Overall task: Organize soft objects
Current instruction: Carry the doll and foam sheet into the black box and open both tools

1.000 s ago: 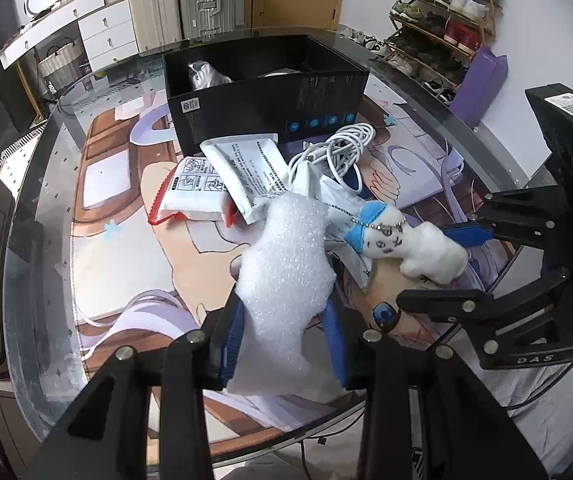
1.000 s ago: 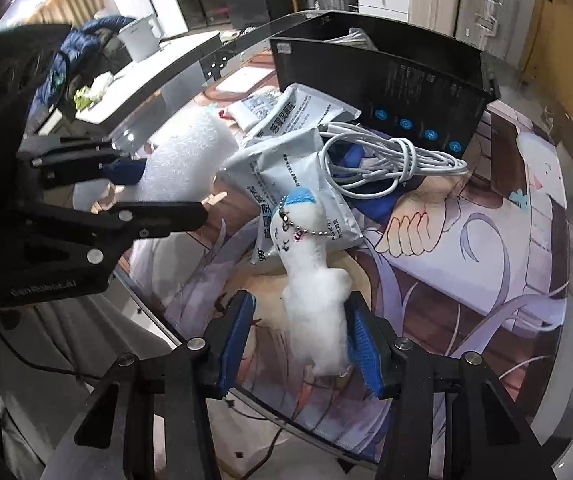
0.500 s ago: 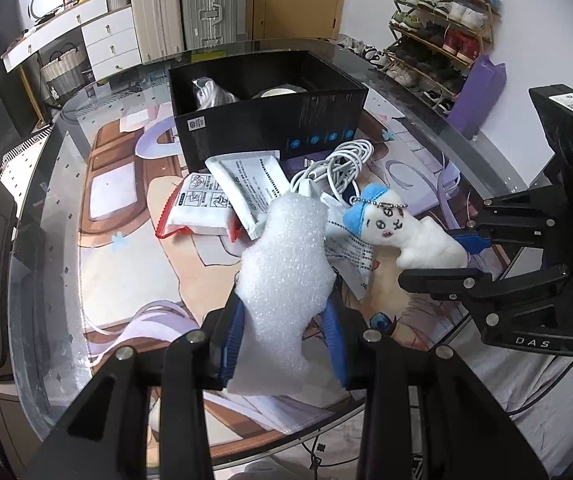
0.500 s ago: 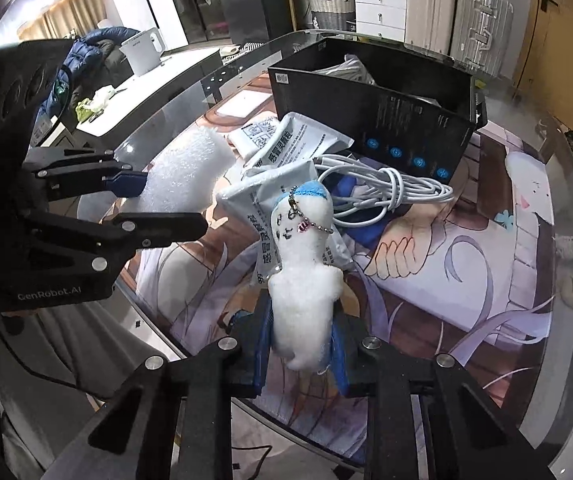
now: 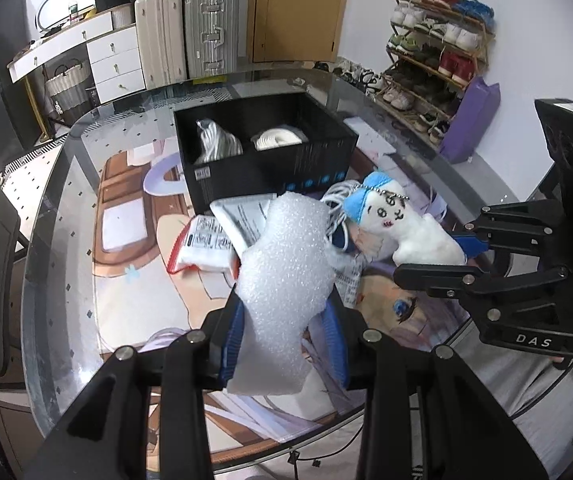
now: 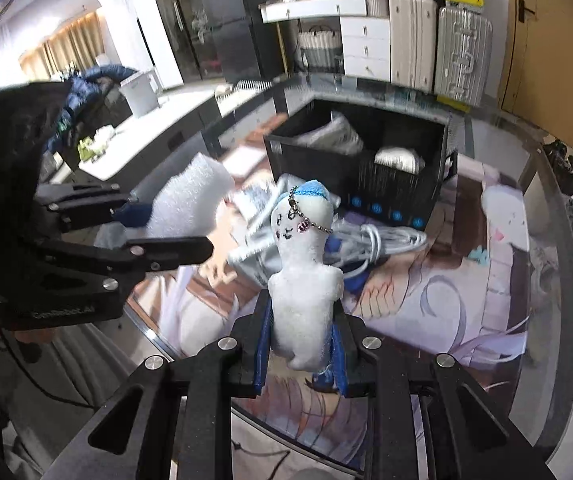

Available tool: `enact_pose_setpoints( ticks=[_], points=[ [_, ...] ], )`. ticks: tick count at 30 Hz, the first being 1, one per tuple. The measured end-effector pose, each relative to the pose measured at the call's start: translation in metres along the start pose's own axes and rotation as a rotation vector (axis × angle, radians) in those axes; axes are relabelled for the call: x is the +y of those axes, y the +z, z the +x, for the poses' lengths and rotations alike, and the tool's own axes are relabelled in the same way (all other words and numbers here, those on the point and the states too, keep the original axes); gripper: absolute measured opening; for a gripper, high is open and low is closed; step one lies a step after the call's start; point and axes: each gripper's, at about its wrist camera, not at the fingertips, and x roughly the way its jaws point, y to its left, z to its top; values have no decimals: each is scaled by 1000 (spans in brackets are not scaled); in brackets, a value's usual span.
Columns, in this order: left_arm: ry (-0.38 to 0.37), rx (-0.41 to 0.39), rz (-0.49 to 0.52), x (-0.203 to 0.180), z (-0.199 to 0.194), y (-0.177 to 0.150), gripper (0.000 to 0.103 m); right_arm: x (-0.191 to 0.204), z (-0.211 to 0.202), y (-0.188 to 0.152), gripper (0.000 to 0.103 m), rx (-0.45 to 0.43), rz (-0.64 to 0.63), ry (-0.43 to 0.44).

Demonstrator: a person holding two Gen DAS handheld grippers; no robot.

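My left gripper is shut on a white foam sheet, held above the glass table; the same foam sheet shows at the left of the right wrist view. My right gripper is shut on a white plush doll with a blue cap and a bead chain, lifted off the table. In the left wrist view the plush doll hangs at the right between the other gripper's fingers. A black divided box stands behind, with a white bundle and a white roll in its compartments.
Printed white pouches and a coiled white cable lie in front of the box on the picture mat. The round glass table edge runs near me. Suitcases, drawers and a shoe rack stand beyond.
The right gripper closed on the plush doll and lifted it off the pouches. Both grippers rose, so the box and table look farther away. The foam stays gripped.
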Motion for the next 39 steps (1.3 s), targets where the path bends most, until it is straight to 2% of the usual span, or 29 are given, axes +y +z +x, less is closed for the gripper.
enact_pose_setpoints(
  ticks=[8, 10, 16, 25, 29, 39],
  points=[
    [-8, -123, -24, 7, -30, 28, 36, 2, -31, 30, 25, -131, 9, -16],
    [15, -168, -7, 7, -37, 36, 36, 4, -36, 38, 25, -159, 9, -24],
    [23, -232, -20, 16, -41, 59, 36, 5, -47, 63, 25, -227, 9, -56],
    [55, -276, -82, 33, -21, 96, 36, -4, -41, 102, 25, -294, 25, -109],
    [77, -294, -106, 42, -9, 108, 36, -13, -27, 117, 25, -289, 47, -127],
    [84, -268, -169, 54, 27, 125, 36, -59, 16, 146, 25, -273, 126, -159]
  ],
)
